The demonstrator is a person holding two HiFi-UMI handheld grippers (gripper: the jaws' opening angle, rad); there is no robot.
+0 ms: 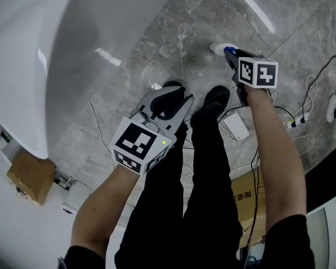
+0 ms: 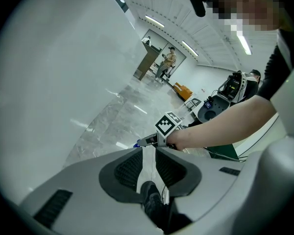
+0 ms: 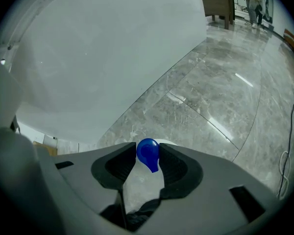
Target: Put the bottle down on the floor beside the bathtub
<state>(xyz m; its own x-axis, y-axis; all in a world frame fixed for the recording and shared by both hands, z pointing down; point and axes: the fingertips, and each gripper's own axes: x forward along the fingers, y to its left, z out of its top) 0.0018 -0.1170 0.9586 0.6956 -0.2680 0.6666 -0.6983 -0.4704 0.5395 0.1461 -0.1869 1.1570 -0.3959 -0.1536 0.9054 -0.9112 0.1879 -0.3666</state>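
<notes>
The bottle (image 1: pixel 220 48), white with a blue cap, hangs low over the grey marble floor (image 1: pixel 157 43) to the right of the white bathtub (image 1: pixel 56 49). My right gripper (image 1: pixel 231 55) is shut on it and points steeply down. In the right gripper view the blue cap (image 3: pixel 148 154) sits between the pads, with a white edge of the bottle just beyond it. My left gripper (image 1: pixel 176 94) hovers above the person's shoes. A narrow gap shows between its pads (image 2: pixel 130 168) with nothing in it. From the left gripper view I see the right gripper's marker cube (image 2: pixel 167 125).
The bathtub's curved wall fills the upper left. A cardboard box (image 1: pixel 31 175) lies under its rim. Black shoes (image 1: pixel 215 97) stand between the grippers. Cables (image 1: pixel 302 116), a white adapter (image 1: pixel 235 128) and another box (image 1: pixel 249 200) lie to the right. People stand far off (image 2: pixel 169 60).
</notes>
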